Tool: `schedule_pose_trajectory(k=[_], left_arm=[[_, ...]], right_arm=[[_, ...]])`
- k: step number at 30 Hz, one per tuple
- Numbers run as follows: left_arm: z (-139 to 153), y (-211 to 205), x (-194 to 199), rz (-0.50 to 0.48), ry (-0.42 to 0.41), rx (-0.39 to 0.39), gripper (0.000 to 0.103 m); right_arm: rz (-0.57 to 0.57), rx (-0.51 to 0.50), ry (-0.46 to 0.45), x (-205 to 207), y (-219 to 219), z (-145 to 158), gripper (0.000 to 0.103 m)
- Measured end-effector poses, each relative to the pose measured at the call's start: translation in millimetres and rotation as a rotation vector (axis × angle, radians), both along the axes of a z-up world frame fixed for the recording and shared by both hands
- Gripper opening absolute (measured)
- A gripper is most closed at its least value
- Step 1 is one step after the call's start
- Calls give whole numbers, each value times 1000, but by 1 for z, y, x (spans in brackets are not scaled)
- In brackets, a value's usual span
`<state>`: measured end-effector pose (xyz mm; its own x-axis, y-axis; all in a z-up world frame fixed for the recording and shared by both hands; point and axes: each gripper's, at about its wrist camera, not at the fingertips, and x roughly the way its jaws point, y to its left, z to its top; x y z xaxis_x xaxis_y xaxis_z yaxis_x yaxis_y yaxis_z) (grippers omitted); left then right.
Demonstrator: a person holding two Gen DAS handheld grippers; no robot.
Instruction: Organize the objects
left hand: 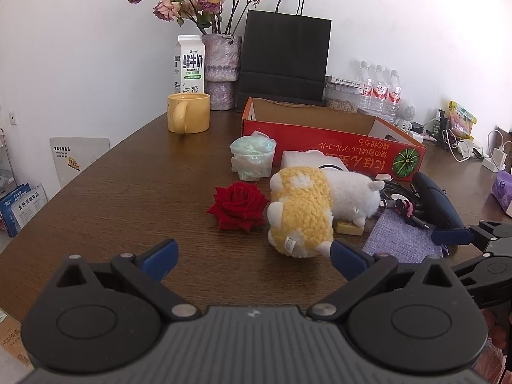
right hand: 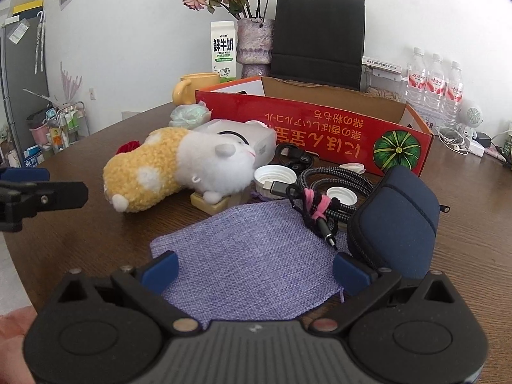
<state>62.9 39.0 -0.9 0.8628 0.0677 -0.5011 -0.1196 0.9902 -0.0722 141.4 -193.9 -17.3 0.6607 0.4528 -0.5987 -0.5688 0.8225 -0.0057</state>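
Judging barely begun: red box [right hand: 320, 128] apparently empty, plush toy [left hand: 304, 211], rose [left hand: 238, 206], purple cloth [right hand: 252, 256] loose ahead of both spread, empty jaws.

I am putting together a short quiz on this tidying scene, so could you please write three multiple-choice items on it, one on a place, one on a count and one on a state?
1. Where does the red rose lie?
A. On the table, left of the plush toy
B. Inside the red box
C. In the yellow mug

2. How many water bottles stand in the row at the back right?
A. One
B. Three
C. Five

3. How does the left gripper stand?
A. Shut on the rose
B. Shut on the mug
C. Open, holding nothing

Answers:
1. A: the rose rests on bare wood beside the toy's yellow end.
2. B: three capped bottles with red labels stand side by side.
3. C: its blue fingertips stand wide apart with only table between them.
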Motion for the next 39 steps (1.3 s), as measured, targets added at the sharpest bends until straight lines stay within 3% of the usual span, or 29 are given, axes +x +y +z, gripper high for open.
schedule_pose_trajectory(k=[14,16,18,20,21,22,24,30,35,39], left_arm=[[-1,0,0,5,5,-1,103],[-2,1,0,8,6,-3,103],[-1,1,1,10,9,-3,103],[0,2,0,9,6,-1,103],[0,2,-1,10,4,-1,103],[1,2,-1,11,2,0,103],[2,4,-1,17,2,1,103],[6,5,1,22,4,12,103],[8,4,3,16,3,10,103],[6,3,4,13,10,8,103]], right_arm=[[52,54,-40,-19,-2,0,66],[57,63,-49,-22,-3,0,42],[57,64,-51,-23,-3,1,37],[50,62,-43,-22,-3,3,39],[41,53,-40,-21,-3,4,54],[32,42,-40,-20,-2,5,80],[19,50,-40,-17,-5,9,100],[23,40,136,16,-5,13,103],[54,-91,124,26,16,11,103],[51,-78,113,24,16,9,103]])
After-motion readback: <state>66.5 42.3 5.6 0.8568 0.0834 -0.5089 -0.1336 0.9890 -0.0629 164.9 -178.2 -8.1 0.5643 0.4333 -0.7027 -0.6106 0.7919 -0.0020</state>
